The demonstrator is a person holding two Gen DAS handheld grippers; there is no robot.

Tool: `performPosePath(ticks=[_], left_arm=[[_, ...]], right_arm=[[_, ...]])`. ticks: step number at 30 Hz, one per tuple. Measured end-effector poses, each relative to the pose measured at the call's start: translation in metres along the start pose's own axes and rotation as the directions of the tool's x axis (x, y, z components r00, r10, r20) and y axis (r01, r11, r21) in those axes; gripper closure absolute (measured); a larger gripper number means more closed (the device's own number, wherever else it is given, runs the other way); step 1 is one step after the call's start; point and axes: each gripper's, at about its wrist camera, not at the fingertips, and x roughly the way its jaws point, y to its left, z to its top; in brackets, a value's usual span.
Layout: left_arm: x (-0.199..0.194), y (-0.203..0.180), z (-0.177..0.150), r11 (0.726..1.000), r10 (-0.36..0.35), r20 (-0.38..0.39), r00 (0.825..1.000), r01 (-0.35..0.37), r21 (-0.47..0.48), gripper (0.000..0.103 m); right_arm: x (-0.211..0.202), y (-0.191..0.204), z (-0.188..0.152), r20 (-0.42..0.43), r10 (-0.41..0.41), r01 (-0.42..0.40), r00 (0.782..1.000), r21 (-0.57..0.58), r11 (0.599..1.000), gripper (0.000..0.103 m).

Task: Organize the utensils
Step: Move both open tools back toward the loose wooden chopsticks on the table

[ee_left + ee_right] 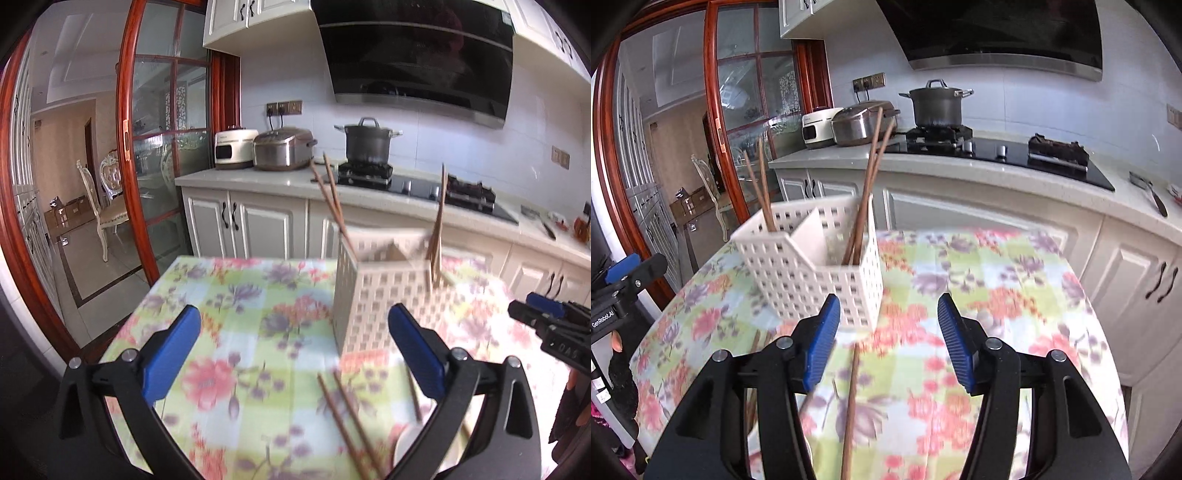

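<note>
"GenRobot.AI" on left gripper; right gripper agape, empty

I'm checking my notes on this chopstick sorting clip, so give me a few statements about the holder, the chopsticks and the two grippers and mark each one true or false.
1. The holder stands upright on the tablecloth. True.
2. The holder has no chopsticks in it. False: pairs stand in its left compartment and its right compartment.
3. The right gripper is open and empty. True.
4. The left gripper grips a chopstick. False: its jaws are wide open, holding nothing.
5. Loose chopsticks lie on the tablecloth. True.
</note>
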Motion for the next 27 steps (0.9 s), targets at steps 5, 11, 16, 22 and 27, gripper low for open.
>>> performPosePath(ticks=[5, 11, 16, 22, 27], left_arm=[[0.0, 0.0, -0.041, 1.0, 0.013, -0.052, 0.999, -0.014, -0.005, 0.005], [0.013, 0.003, -0.08, 0.999, 0.026, -0.131, 0.991, -0.032, -0.04, 0.005], [0.024, 0.01, -0.095, 0.996, 0.019, -0.191, 0.981, -0.036, -0.084, 0.005], [0.023, 0.016, -0.099, 0.994, 0.018, -0.191, 0.981, -0.039, -0.107, 0.005], [0.024, 0.009, -0.096, 0.996, 0.03, -0.194, 0.981, -0.045, -0.076, 0.005]], right_arm=[[-0.003, 0.003, -0.038, -0.03, -0.005, 0.005, 1.0, 0.011, 1.0, 0.049], [0.005, 0.005, -0.067, -0.071, -0.01, 0.011, 0.997, 0.022, 1.0, 0.049], [0.019, 0.007, -0.079, -0.117, -0.032, 0.033, 0.993, 0.007, 0.999, 0.049], [0.021, 0.007, -0.078, -0.121, -0.069, 0.07, 0.99, -0.001, 0.998, 0.049], [0.021, 0.01, -0.079, -0.12, -0.098, 0.097, 0.988, -0.017, 0.995, 0.049]])
